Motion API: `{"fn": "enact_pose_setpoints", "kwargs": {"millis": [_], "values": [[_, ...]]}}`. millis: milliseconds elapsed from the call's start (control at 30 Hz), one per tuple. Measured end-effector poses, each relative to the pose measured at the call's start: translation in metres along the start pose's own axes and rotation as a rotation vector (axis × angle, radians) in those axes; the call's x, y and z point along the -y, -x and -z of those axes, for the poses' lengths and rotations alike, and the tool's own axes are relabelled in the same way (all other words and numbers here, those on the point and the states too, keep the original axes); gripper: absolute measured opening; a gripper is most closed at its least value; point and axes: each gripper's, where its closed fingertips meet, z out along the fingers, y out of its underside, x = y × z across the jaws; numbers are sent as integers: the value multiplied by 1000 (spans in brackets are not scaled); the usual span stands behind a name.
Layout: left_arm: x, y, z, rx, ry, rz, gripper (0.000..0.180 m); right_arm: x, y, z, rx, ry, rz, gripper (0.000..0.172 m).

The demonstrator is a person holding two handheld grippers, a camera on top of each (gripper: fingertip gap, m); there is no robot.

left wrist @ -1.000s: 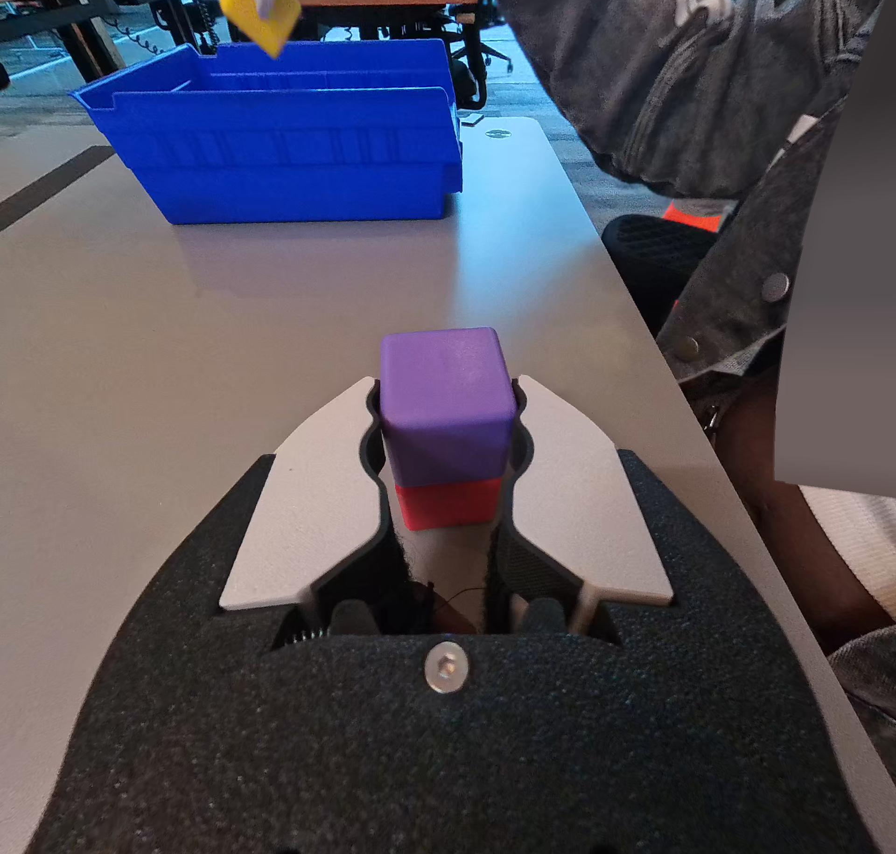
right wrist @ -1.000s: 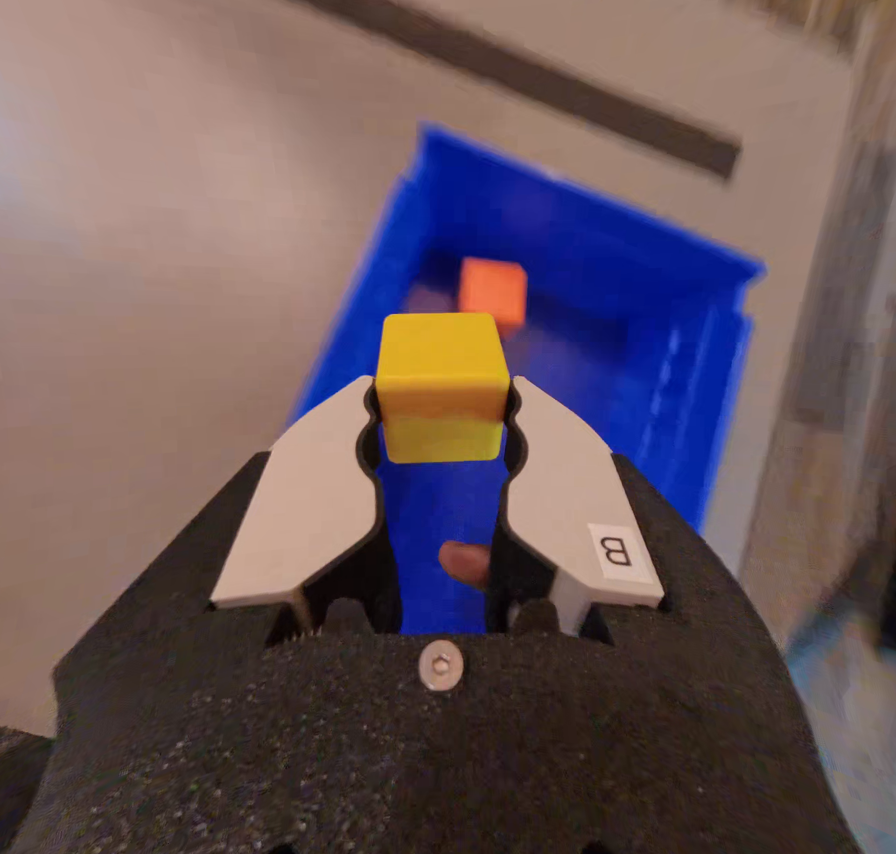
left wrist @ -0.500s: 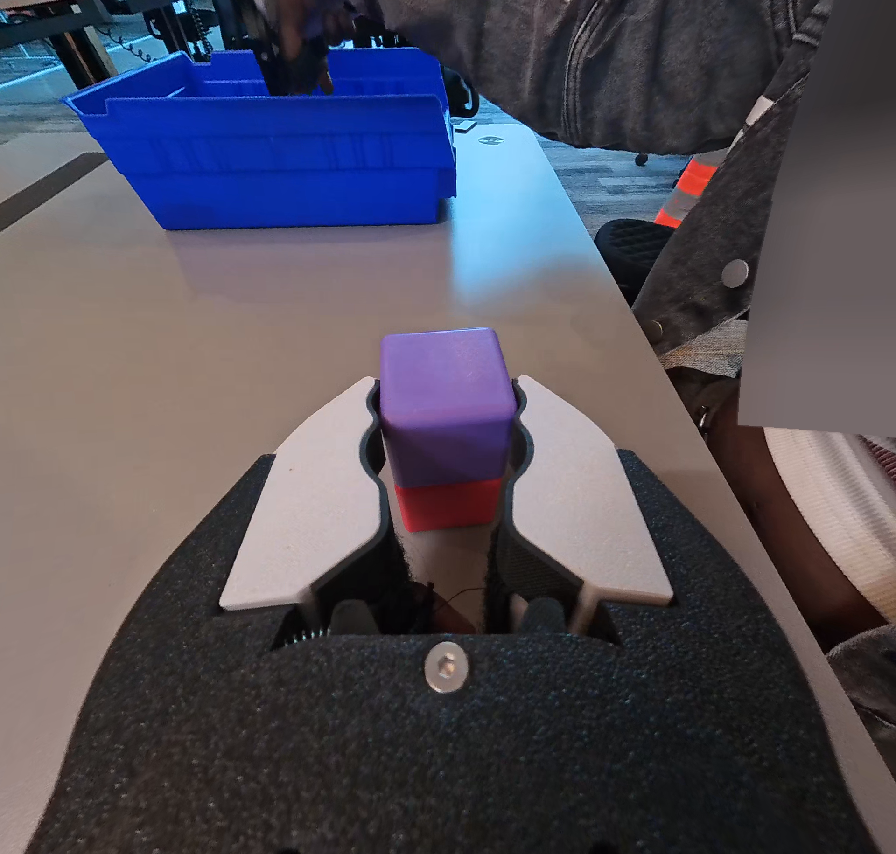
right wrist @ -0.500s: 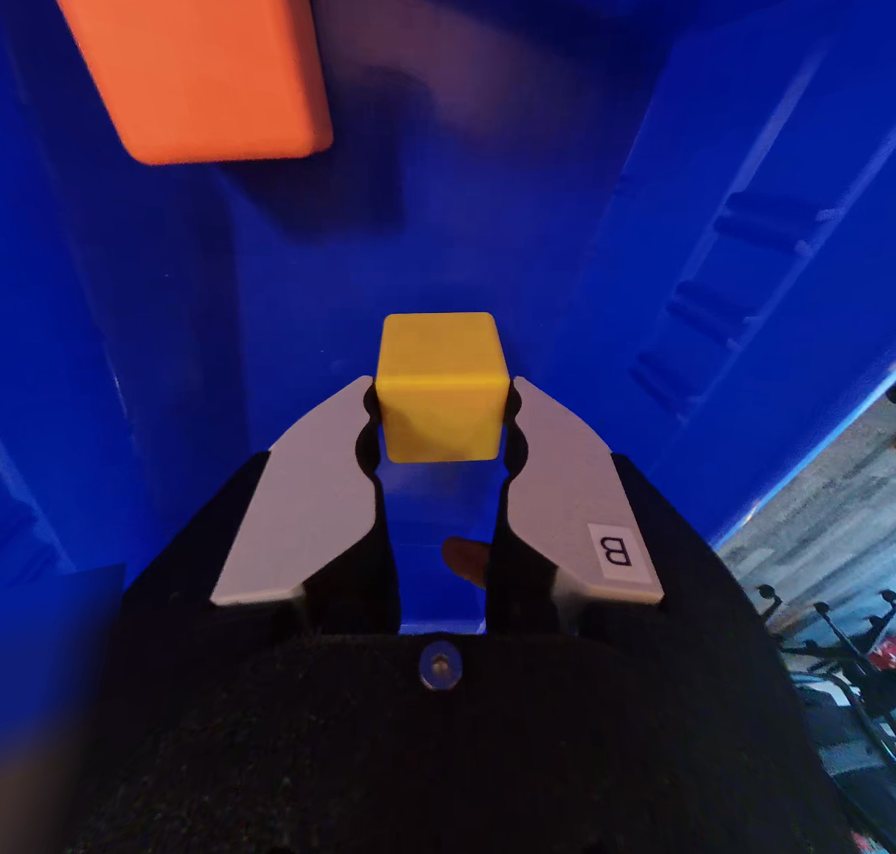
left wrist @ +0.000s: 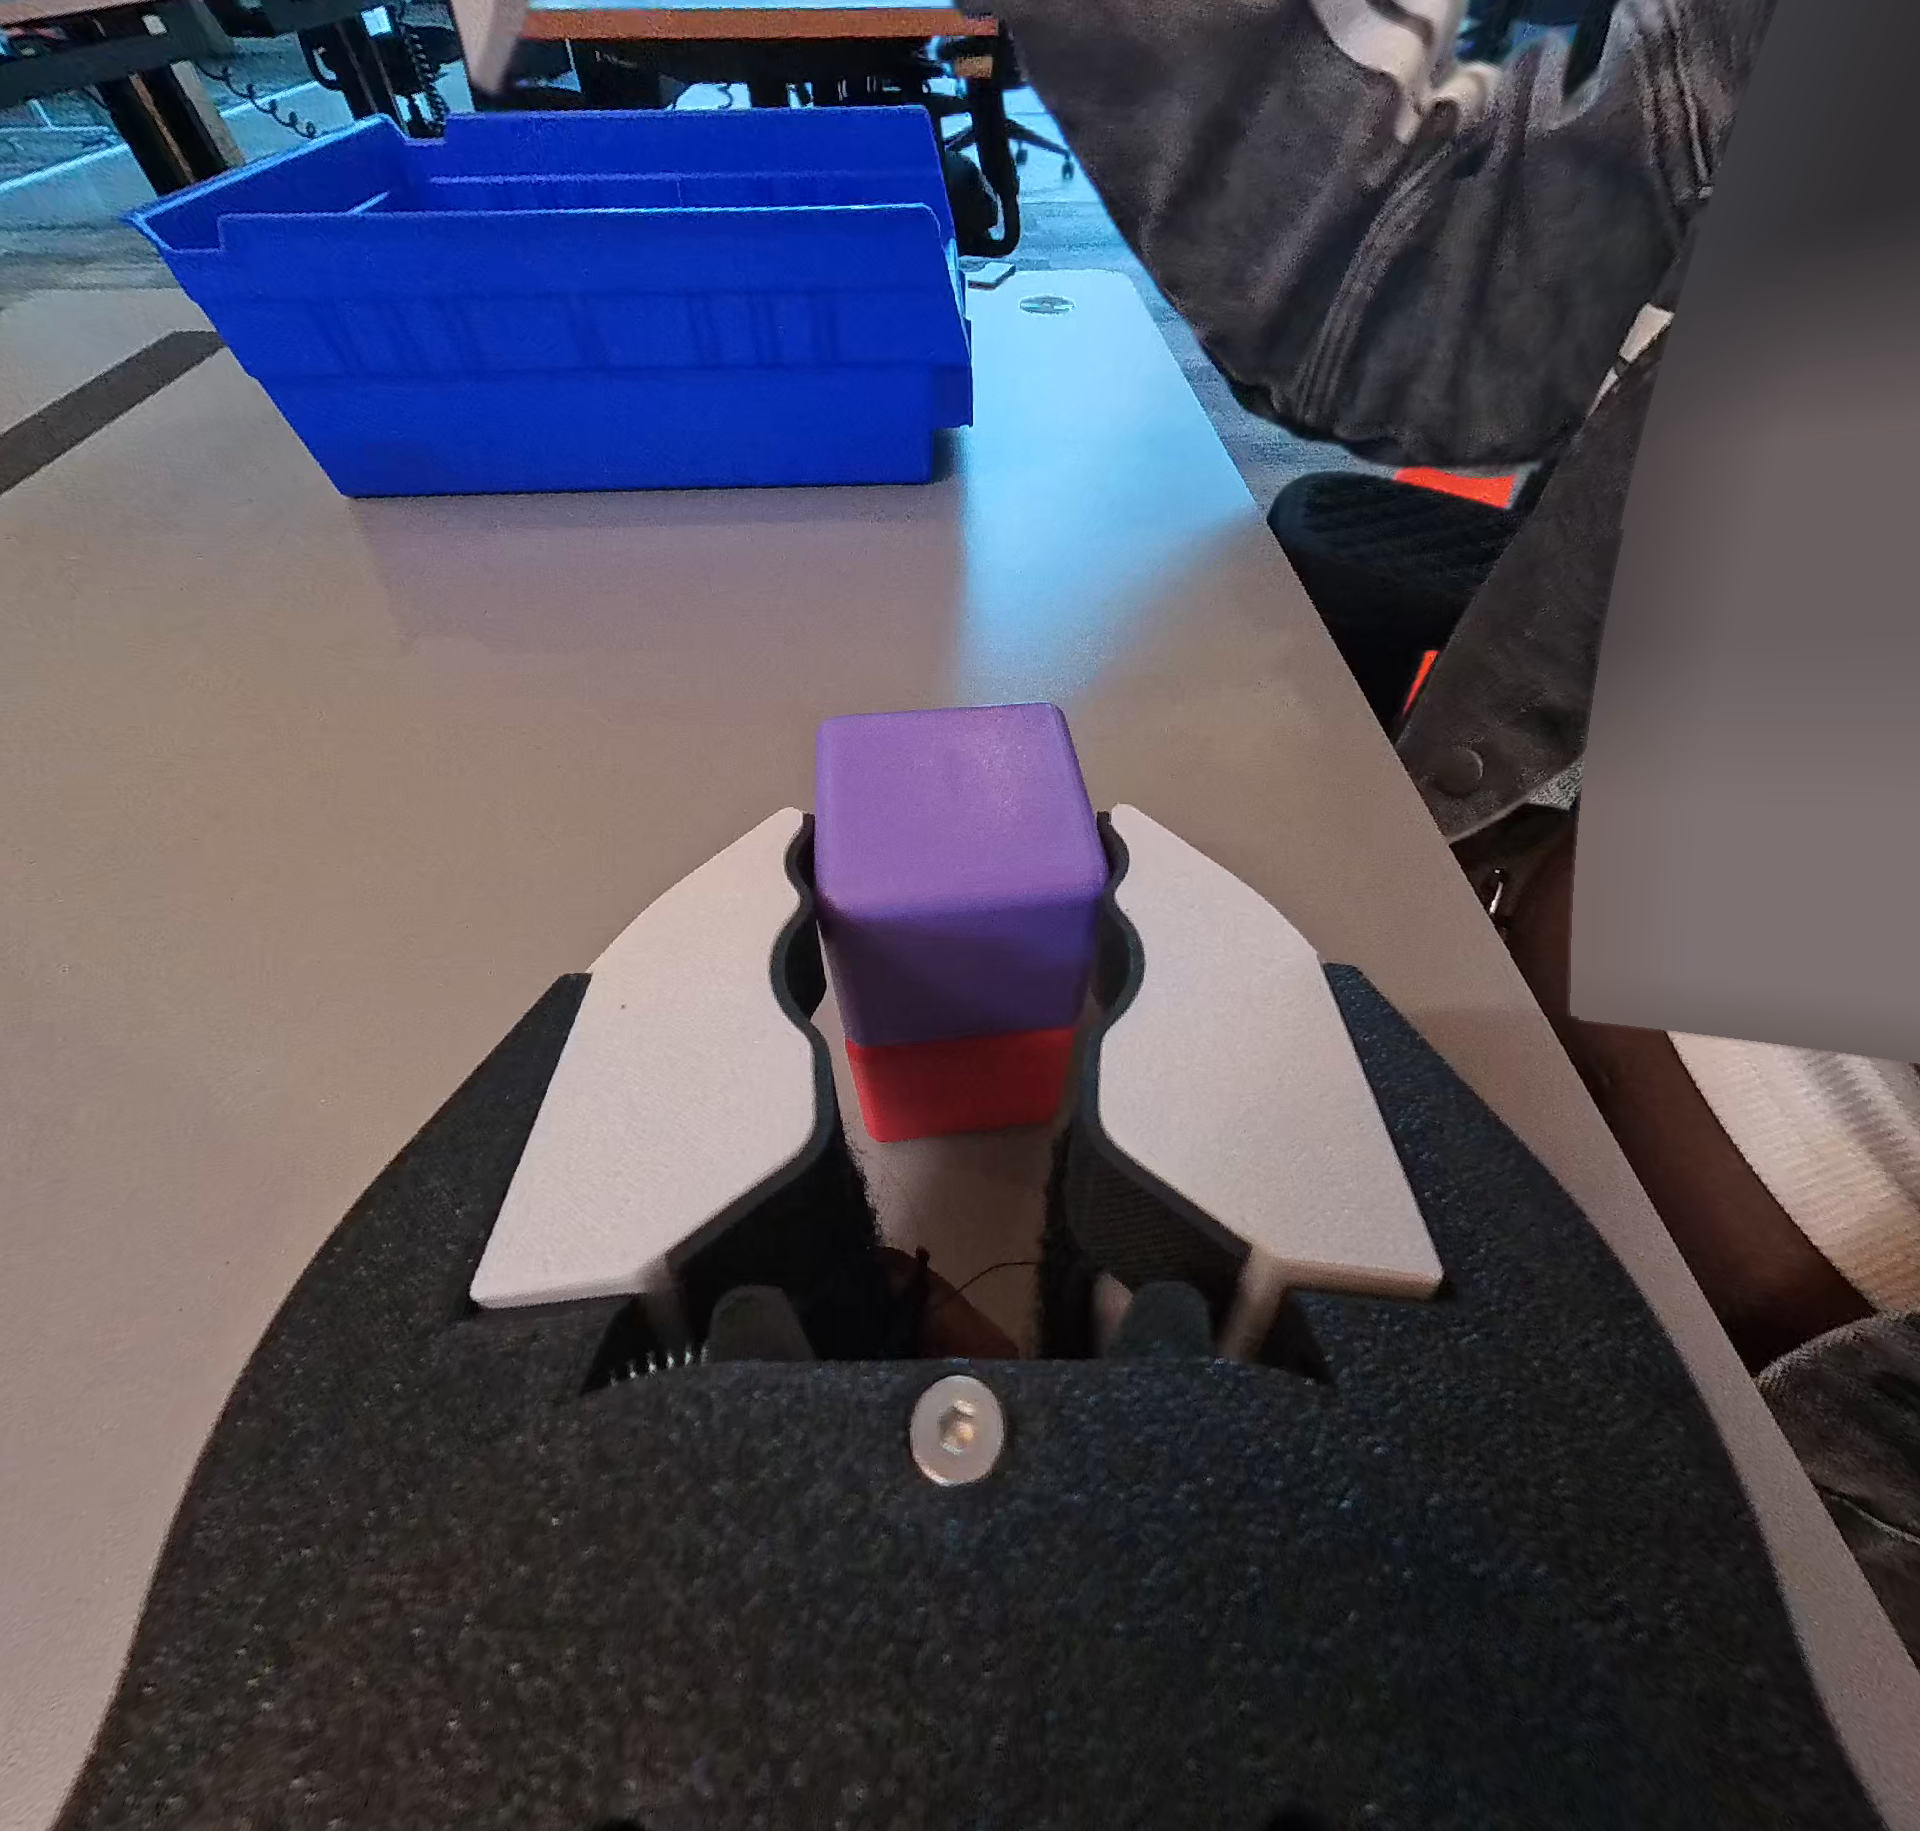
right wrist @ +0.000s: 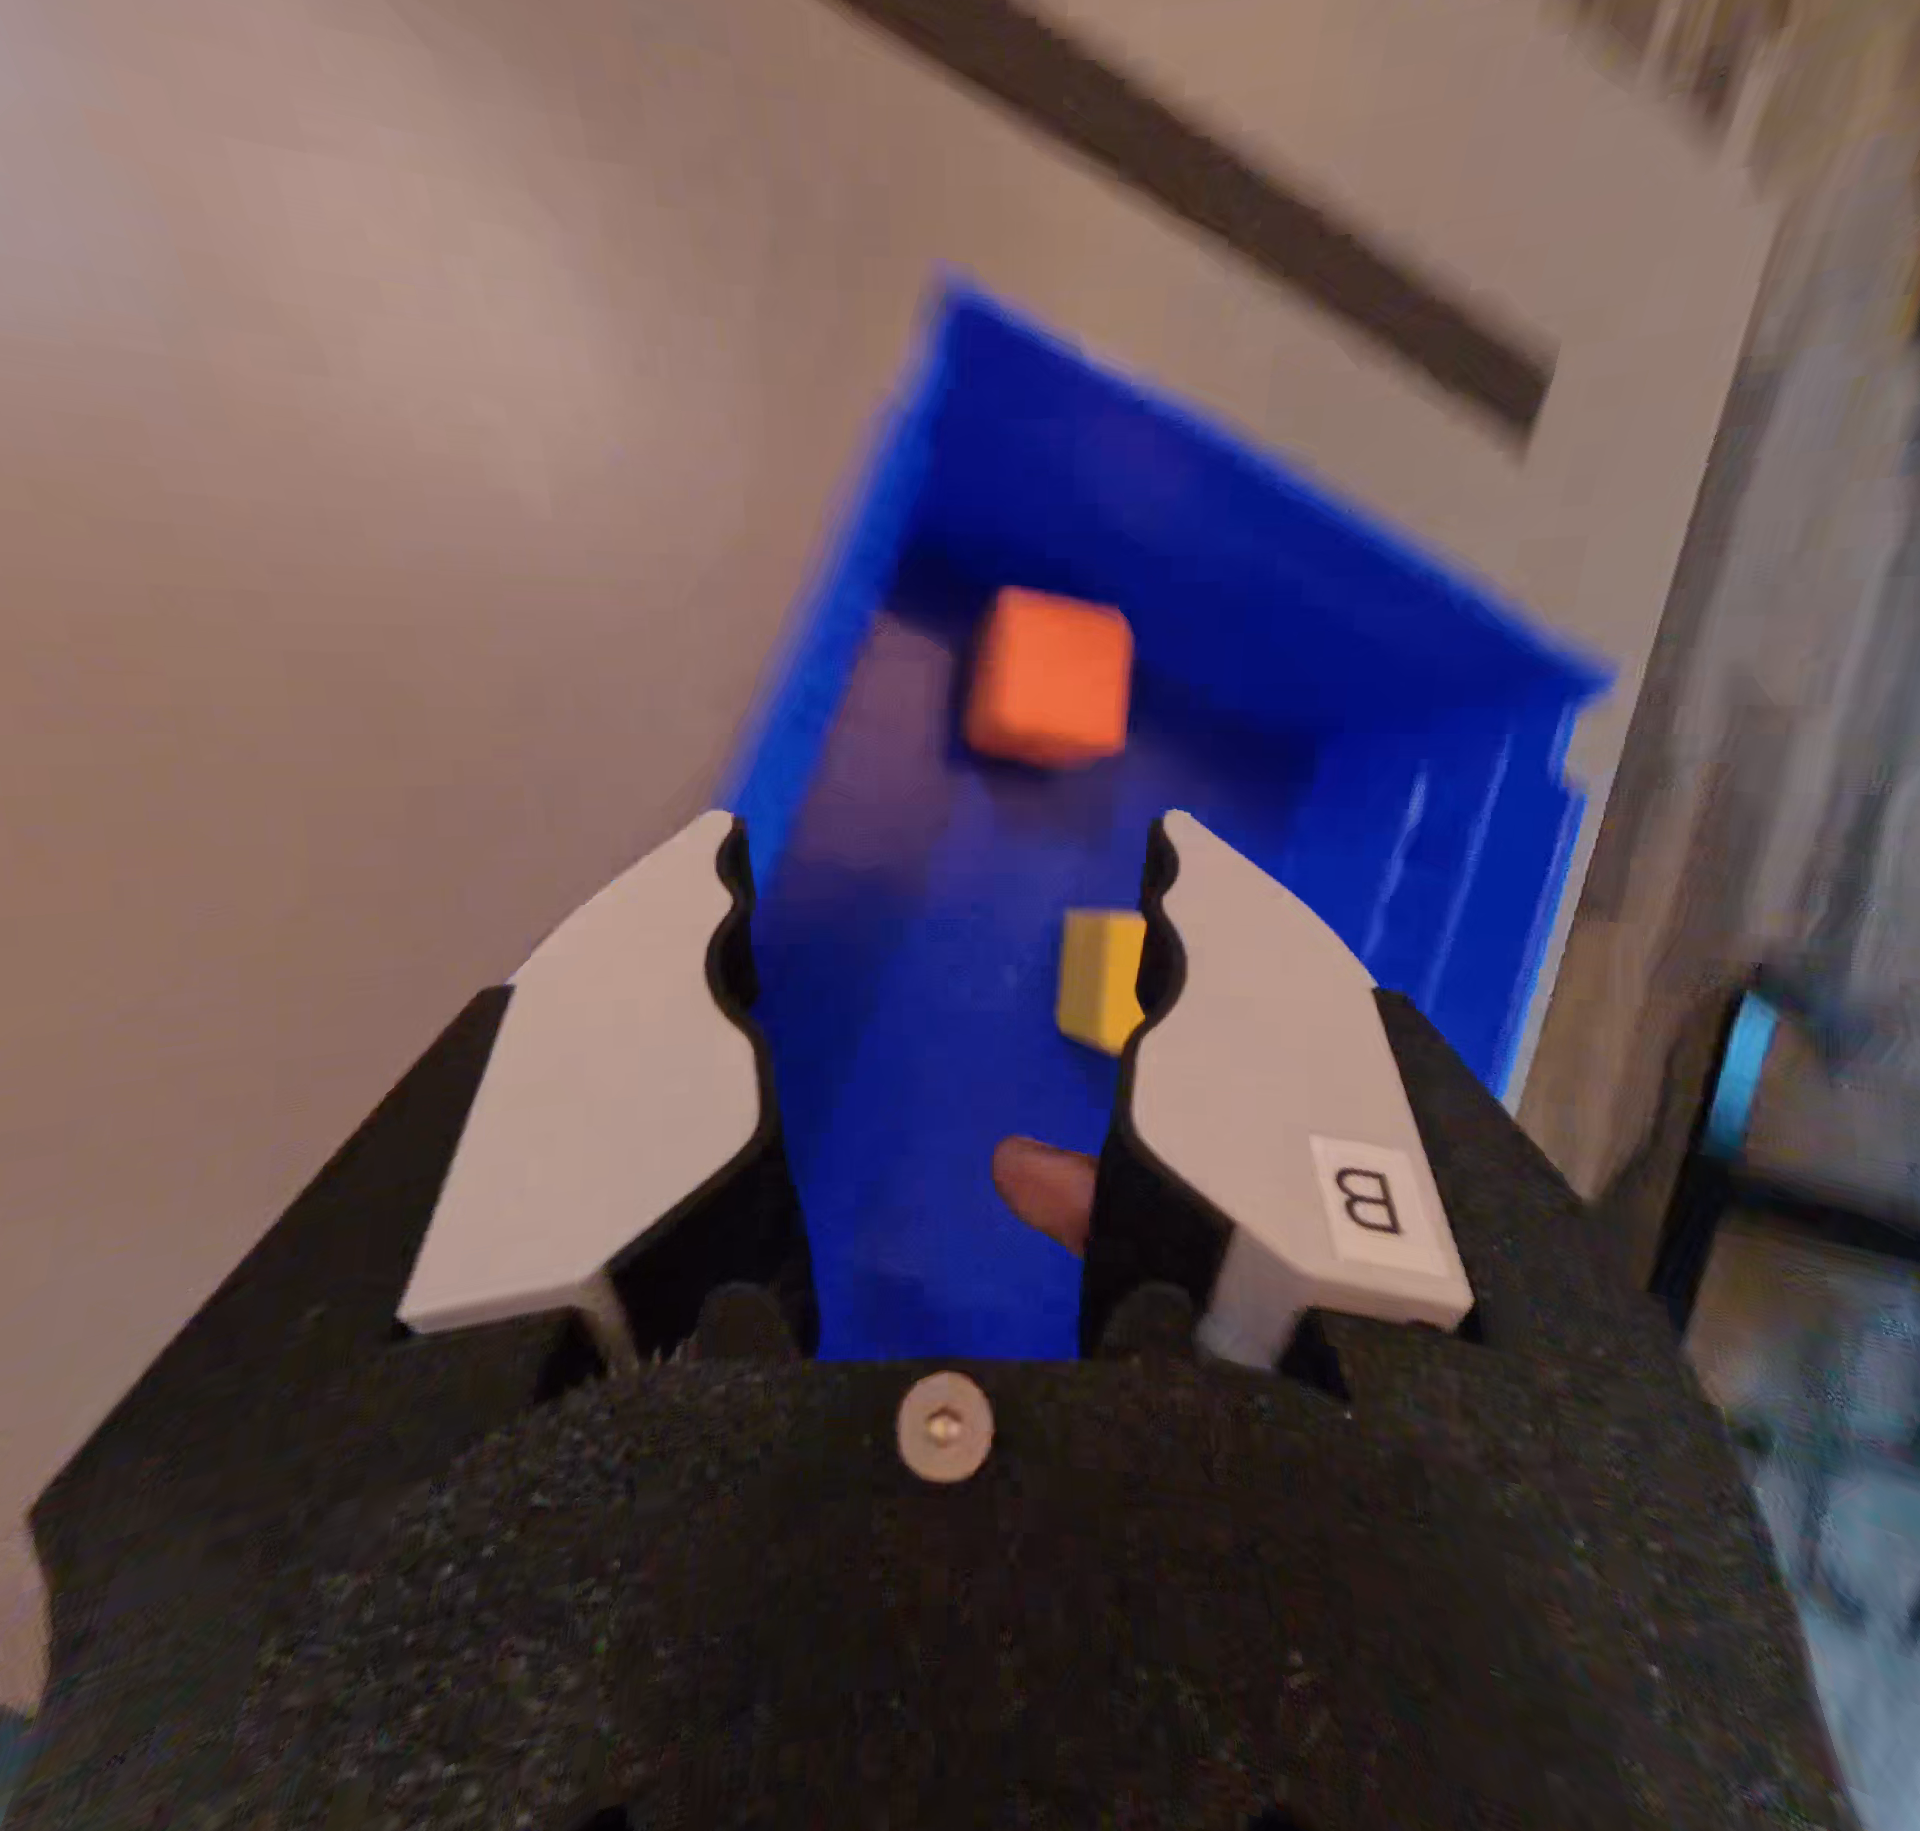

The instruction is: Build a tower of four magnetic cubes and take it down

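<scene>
Black left gripper level, clamped on purple cube.

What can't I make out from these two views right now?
- Yellow cube, right wrist view: partly hidden behind a finger of the open right gripper.
- Blue bin's contents, left wrist view: hidden by its near wall.
- Red cube, left wrist view: mostly covered by the purple cube that the left gripper clamps.
- Right wrist view: motion-blurred surroundings.
</scene>
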Motion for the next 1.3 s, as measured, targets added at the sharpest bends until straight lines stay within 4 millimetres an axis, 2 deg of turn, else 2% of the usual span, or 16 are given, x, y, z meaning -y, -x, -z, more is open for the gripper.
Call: {"fn": "enact_pose_setpoints", "kwargs": {"millis": [67, 133, 200, 267, 300, 367, 433, 500, 700, 833, 933, 1033, 1100, 1300], "values": [[0, 0, 0, 1, 1, -1, 49, 32, 58, 29, 74, -226, 204, 69], [0, 0, 0, 3, 3, -2, 49, 45, 134, 54, 248, -406, 415, 66], [0, 0, 0, 2, 4, -3, 49, 40, 210, 68, 467, -523, 594, 64], [0, -1, 0, 0, 5, -4, 49, 25, 270, 72, 690, -581, 698, 65], [0, -1, 0, -1, 5, -5, 49, 18, 292, 68, 786, -591, 710, 64], [0, -1, 0, -3, 4, -5, 49, 7, 317, 50, 910, -581, 684, 65], [0, -1, 0, -8, 4, -5, 49, -2, 327, 35, 1001, -578, 640, 65], [0, -1, 0, -6, 6, -6, 49, -5, 330, 29, 1070, -612, 590, 61], [0, -3, -1, -11, 14, -13, 49, -4, 331, 34, 1074, -726, 600, 45], [0, -3, -1, -25, 8, -3, 49, -4, 331, 33, 1073, -717, 593, 44], [-10, -5, -5, -30, 81, -6, 70, -1, 329, 30, 1058, -709, 574, 44], [-30, -6, -9, -30, 218, -24, 78, -2, 327, 30, 1052, -711, 574, 44], [-38, -5, -10, -24, 275, -15, 76, -2, 328, 30, 1052, -712, 574, 44], [-47, 0, -10, -10, 333, 28, 54, -2, 327, 31, 1070, -713, 560, 44]]}}
